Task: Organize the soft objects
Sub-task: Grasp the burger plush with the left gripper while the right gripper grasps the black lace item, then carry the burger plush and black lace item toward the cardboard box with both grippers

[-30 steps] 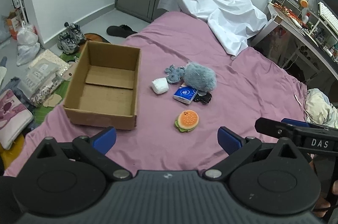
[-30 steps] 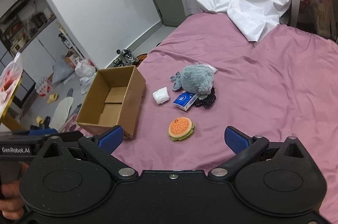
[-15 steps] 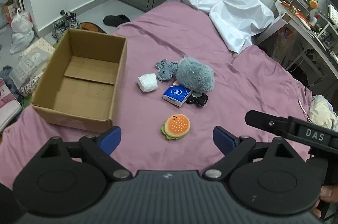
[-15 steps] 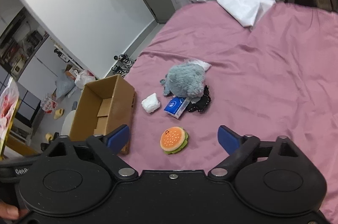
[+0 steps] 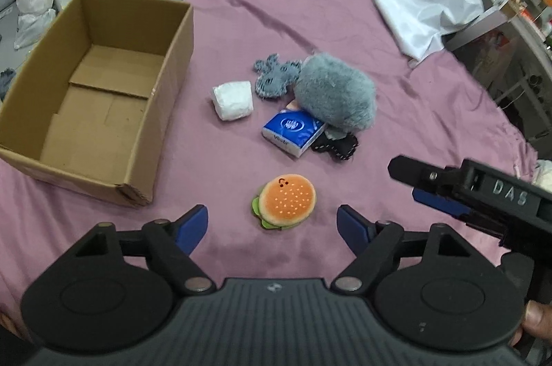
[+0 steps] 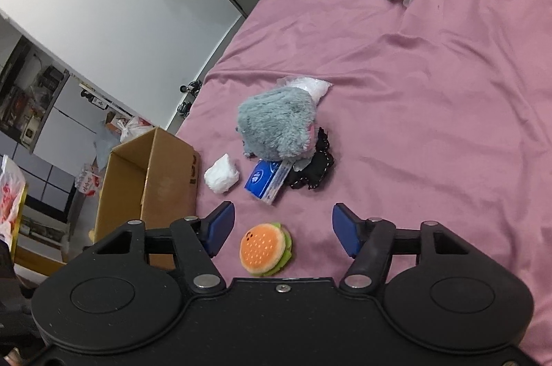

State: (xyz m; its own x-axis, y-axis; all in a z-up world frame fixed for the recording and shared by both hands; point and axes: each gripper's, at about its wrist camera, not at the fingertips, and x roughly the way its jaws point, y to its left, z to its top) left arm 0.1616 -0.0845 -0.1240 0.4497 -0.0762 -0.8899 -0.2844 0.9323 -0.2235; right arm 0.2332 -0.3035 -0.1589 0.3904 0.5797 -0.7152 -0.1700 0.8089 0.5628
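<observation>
Only the right wrist view shows a plastic bag (image 6: 312,87), probably, behind the grey plush (image 6: 277,126).

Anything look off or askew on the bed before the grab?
Nothing damaged or spilled. The grey plush lies partly on the blue tissue pack and a black fabric piece. The cardboard box holds nothing visible.

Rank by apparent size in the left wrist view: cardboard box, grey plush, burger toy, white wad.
1. cardboard box
2. grey plush
3. burger toy, though it is nearer the camera
4. white wad, close to the burger
</observation>
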